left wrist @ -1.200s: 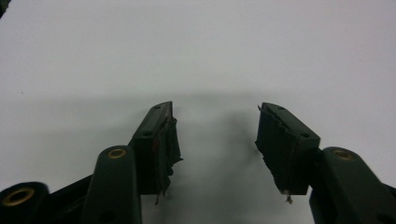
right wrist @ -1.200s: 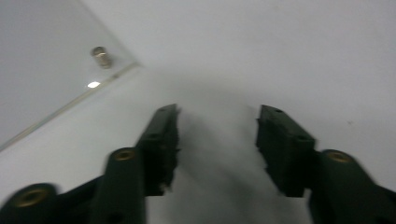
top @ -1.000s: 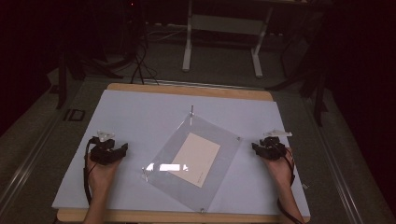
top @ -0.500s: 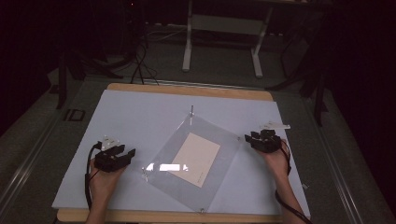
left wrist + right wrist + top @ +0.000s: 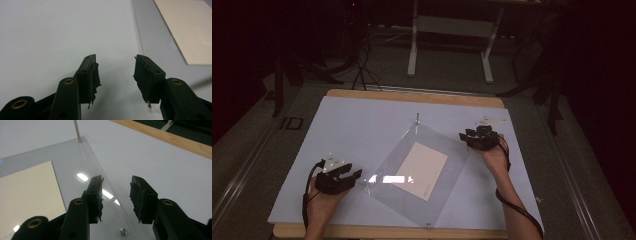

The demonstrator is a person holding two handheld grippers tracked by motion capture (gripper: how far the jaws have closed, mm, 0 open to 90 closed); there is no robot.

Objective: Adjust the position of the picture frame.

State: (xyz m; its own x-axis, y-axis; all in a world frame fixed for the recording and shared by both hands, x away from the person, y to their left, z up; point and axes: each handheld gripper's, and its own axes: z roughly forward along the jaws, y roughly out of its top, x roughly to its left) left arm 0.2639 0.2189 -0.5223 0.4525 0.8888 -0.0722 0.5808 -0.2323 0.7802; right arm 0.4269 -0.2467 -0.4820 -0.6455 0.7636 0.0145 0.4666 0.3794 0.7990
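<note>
While both grippers hover beside the clear acrylic sheet (image 5: 422,172) lying flat on the bench (image 5: 362,125) over a cream card (image 5: 424,170), nothing is grasped: the left gripper (image 5: 115,67) gapes off its left corner, the right gripper (image 5: 116,188) spreads astride its right edge. Judging by this, lifting the sheet has yet to begin, with only the approach nearly done

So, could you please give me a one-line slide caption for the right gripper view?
Open right gripper poised over the edge of a clear sheet covering a cream card.
</note>
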